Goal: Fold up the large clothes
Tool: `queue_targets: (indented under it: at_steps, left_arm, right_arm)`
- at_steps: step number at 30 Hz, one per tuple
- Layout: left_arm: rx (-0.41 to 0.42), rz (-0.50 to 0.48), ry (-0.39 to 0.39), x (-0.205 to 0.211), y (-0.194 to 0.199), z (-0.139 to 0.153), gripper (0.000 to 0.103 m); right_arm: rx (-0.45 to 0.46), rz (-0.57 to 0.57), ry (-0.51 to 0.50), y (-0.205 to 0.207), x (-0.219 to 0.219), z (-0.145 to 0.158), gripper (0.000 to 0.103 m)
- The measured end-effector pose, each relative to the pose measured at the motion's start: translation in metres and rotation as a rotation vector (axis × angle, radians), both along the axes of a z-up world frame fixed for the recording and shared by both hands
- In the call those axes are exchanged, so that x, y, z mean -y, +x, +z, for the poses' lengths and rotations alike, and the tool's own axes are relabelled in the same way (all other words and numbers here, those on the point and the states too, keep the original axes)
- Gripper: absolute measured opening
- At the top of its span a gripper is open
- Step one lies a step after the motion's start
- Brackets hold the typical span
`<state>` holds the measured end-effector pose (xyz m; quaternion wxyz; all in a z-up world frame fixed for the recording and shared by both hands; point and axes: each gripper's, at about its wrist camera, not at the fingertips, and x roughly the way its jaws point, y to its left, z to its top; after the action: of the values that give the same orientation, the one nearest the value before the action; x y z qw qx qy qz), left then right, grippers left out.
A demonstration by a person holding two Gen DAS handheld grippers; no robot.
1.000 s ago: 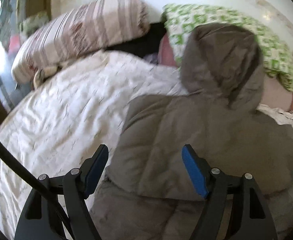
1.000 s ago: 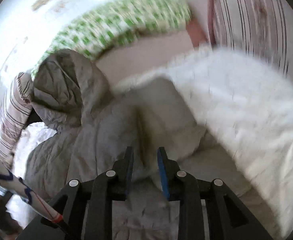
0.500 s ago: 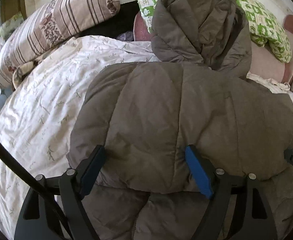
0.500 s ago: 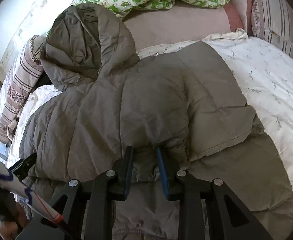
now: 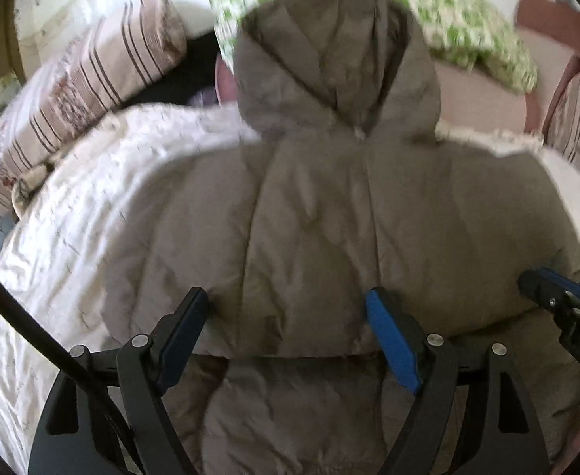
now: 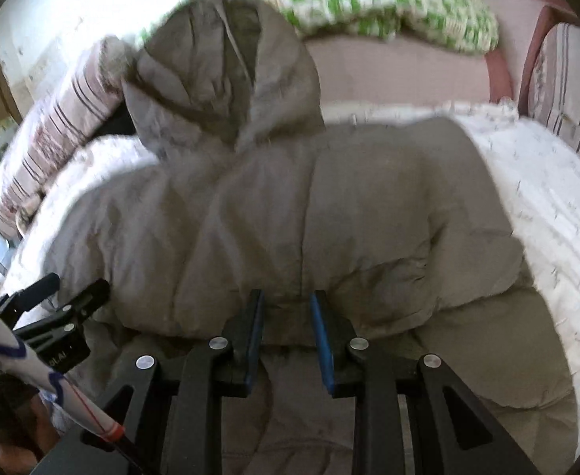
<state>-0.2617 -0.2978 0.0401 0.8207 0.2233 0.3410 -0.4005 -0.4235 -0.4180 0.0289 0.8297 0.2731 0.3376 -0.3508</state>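
My left claw [image 5: 286, 312] stood spread wide over the folded edge of the grey hooded jacket [image 5: 321, 213], its blue pads either side of the puffy cloth and not pressing it. My right claw [image 6: 286, 308] was nearly pressed together, pinching a ridge of that same folded edge between its pads. In the left wrist view the right claw's tip showed at three o'clock, against the jacket's edge; in the right wrist view the left claw sat at nine o'clock, its fingers apart.

The jacket lay back-up on the bed, doubled over so a fold ran across just ahead of both claws, with a lower layer spreading toward me beneath them. Its hood [image 6: 226, 79] pointed to twelve o'clock, resting up against a green-and-white pillow [image 6: 369, 0]. A white quilt with small sprigs [image 5: 76, 229] covered the bed around the jacket. A striped pillow [image 5: 92, 91] lay at ten o'clock, and another striped cushion [image 6: 571, 95] at two o'clock. Both views were somewhat blurred.
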Motion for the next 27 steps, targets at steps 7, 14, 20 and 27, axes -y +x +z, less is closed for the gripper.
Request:
queue_targets:
  at_steps: [7, 14, 20, 27]
  left_arm:
    - [0.022, 0.007, -0.008, -0.004, -0.002, 0.001, 0.081]
    - [0.127, 0.021, -0.094, -0.014, -0.016, 0.022, 0.081]
    - [0.144, 0.008, -0.108, -0.013, -0.019, 0.025, 0.081]
    - [0.138, 0.014, -0.084, -0.010, -0.017, 0.019, 0.081]
  right_arm:
    - [0.002, 0.003, -0.010, 0.000, -0.002, 0.001, 0.027]
    - [0.050, -0.084, -0.117, -0.023, 0.000, 0.026, 0.027]
    - [0.014, -0.108, -0.028, -0.024, 0.023, 0.004, 0.027]
    - [-0.001, -0.096, -0.039, -0.021, 0.022, 0.003, 0.028]
